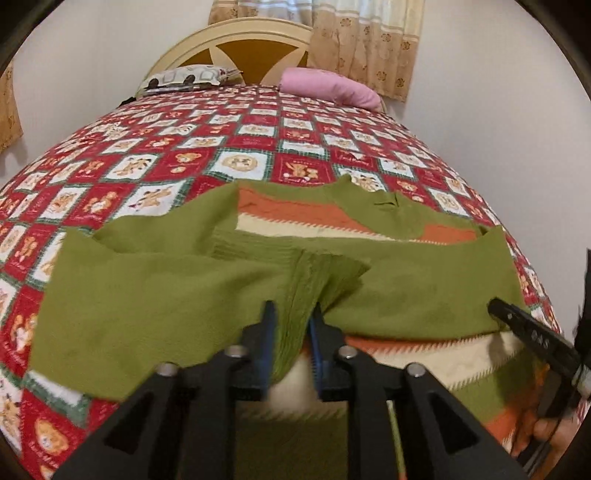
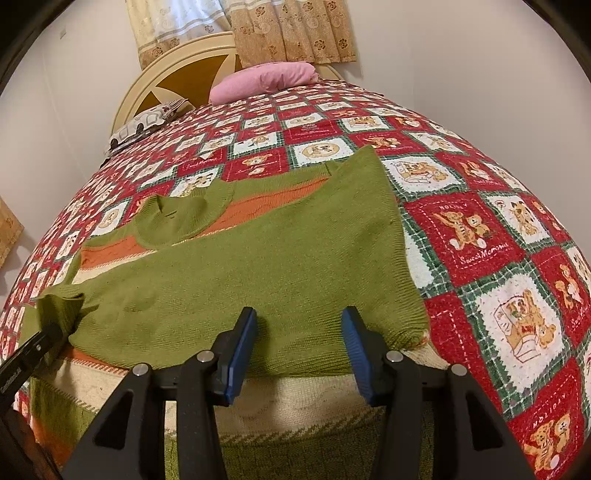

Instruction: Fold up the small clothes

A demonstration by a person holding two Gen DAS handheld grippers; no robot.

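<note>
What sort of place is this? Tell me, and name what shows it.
Most likely a bedroom in a home. A bed with a rounded headboard fills the view, spread with a red teddy-bear quilt; a pink pillow lies at its head, and curtains hang behind it.

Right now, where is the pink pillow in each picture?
Left wrist view: the pink pillow is at the top, right of the middle, near the headboard.
Right wrist view: the pink pillow is at the top, left of the middle.
Shared landmark: the headboard.
</note>
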